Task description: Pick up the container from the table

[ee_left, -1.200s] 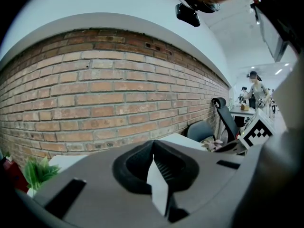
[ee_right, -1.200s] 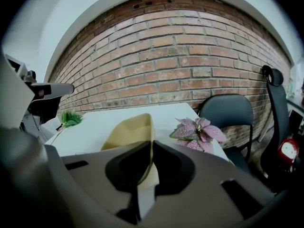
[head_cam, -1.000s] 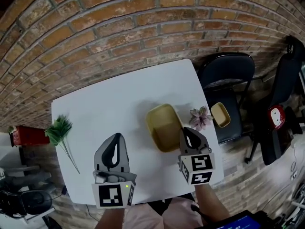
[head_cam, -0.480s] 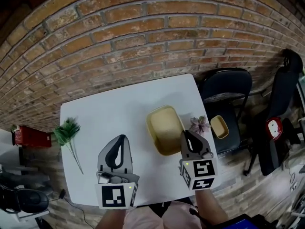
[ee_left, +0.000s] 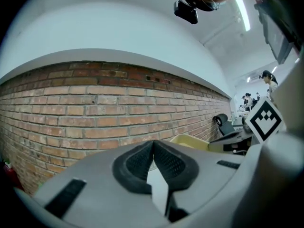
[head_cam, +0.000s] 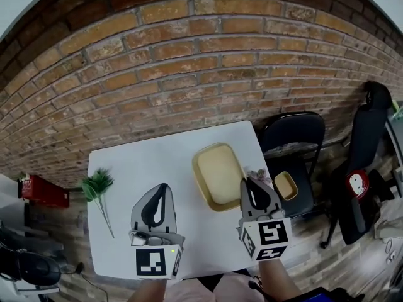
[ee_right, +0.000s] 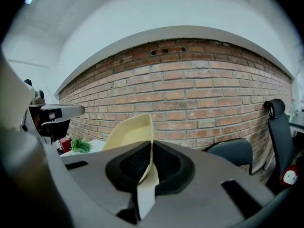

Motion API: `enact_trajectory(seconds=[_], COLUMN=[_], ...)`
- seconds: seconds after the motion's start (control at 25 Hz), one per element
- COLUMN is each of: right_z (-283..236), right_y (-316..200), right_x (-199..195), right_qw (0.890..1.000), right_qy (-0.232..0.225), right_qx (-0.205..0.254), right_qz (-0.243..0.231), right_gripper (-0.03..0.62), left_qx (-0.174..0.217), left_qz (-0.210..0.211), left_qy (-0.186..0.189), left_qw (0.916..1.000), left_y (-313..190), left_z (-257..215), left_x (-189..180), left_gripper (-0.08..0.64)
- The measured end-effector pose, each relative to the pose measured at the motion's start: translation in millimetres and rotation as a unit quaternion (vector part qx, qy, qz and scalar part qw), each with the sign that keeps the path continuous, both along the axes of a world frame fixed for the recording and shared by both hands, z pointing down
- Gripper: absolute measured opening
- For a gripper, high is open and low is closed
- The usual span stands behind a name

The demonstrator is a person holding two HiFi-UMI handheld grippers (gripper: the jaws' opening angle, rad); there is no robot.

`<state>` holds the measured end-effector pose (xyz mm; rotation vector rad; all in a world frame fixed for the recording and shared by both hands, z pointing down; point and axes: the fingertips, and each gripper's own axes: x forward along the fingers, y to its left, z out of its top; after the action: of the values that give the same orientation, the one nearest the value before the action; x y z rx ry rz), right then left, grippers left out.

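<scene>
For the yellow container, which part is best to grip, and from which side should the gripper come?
Take the yellow container by the thin wall of its long right side, coming from the person's end, one jaw inside, one outside. The shallow open tub looks too wide to span; only the wall fits. The right gripper is shut on it this way.

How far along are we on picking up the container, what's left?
Done: the right gripper is shut on the rim of the yellow container. In hand: the container hangs tilted from that grip and looks clear of the white table. The left gripper is shut and empty. Left: probably little, just holding it steady off the table.
</scene>
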<state>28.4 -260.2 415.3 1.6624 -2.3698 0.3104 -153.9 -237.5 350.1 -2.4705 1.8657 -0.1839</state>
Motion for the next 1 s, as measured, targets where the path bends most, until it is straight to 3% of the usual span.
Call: enact_trajectory(seconds=[1.0], right_z=[-123.9], right_y=[39.6], right_x=[-3.7], right_qw=[0.99], right_qy=[0.018], right_qx=[0.143], right_qz=[-0.001], right_gripper=[0.017], left_qx=[0.104], left_qz=[-0.004], left_qy=[0.012], left_qw=[0.9945], left_y=[35.4], left_z=[-90.4], left_x=[-12.2], left_gripper=[0.009])
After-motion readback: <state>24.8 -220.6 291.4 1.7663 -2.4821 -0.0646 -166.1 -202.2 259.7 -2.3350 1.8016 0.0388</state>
